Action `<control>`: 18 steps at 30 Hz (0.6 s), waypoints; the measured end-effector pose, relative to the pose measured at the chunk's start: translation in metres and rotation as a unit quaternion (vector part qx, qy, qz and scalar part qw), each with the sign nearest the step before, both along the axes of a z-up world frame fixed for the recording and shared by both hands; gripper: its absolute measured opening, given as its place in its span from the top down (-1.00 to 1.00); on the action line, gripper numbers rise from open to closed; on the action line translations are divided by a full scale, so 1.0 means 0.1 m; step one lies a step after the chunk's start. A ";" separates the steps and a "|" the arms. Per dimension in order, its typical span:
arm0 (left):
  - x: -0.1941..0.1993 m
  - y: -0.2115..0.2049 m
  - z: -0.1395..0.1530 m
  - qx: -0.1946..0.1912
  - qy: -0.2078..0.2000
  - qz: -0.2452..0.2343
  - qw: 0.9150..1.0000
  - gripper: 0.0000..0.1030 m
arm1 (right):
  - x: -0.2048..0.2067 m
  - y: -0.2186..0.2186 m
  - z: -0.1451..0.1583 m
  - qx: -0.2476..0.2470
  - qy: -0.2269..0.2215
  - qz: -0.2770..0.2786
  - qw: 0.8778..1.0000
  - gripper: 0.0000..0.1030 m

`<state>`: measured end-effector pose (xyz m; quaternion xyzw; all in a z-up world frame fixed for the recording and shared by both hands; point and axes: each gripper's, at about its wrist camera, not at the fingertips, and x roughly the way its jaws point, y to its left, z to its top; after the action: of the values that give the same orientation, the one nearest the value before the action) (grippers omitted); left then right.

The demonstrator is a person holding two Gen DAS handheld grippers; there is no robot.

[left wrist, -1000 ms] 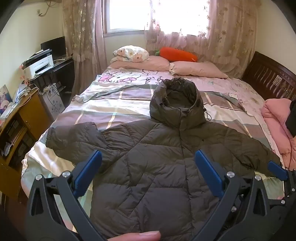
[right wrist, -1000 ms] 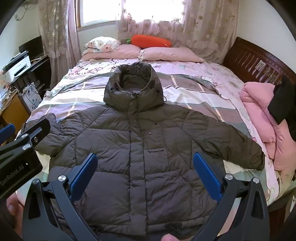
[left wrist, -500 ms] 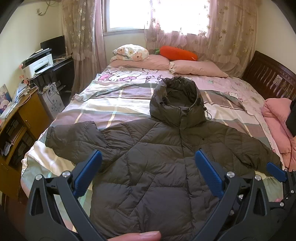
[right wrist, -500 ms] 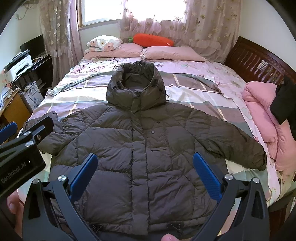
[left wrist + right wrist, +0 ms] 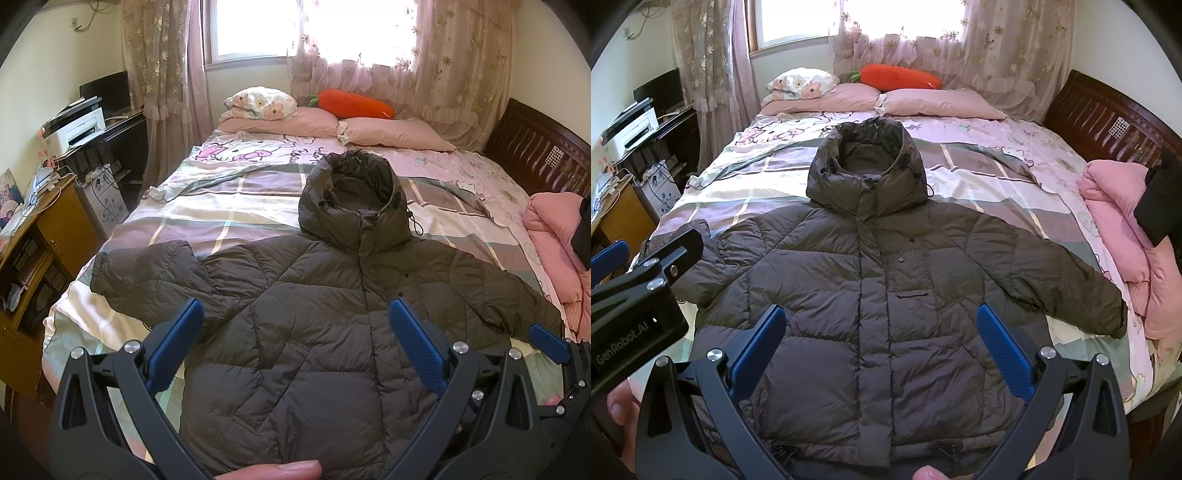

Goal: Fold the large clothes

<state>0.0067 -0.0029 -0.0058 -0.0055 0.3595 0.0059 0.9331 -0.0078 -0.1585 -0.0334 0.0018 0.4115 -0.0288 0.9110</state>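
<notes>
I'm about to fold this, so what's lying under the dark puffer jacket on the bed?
The puffer jacket lies flat on the striped patchwork bedspread, which shows all around it. Whatever is directly beneath the jacket is covered.

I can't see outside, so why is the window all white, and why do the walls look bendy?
Left wrist view: the window is washed out by bright daylight, and the fisheye lens bends the room's edges and darkens the corners. Right wrist view: same glare at the window; the jacket stays sharp and evenly lit.
</notes>
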 end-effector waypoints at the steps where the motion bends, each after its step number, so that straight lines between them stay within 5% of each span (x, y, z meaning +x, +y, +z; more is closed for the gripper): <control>1: 0.00 0.00 0.00 0.000 0.000 0.000 1.000 -0.96 | 0.01 -0.01 0.00 0.000 0.000 0.000 1.000 -0.97; 18: 0.06 -0.03 -0.06 0.000 0.002 -0.001 1.000 -0.96 | 0.01 0.01 -0.04 0.001 0.002 0.002 1.000 -0.97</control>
<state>0.0127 -0.0058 -0.0113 -0.0055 0.3617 0.0050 0.9323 -0.0065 -0.1572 -0.0374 0.0016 0.4138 -0.0270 0.9100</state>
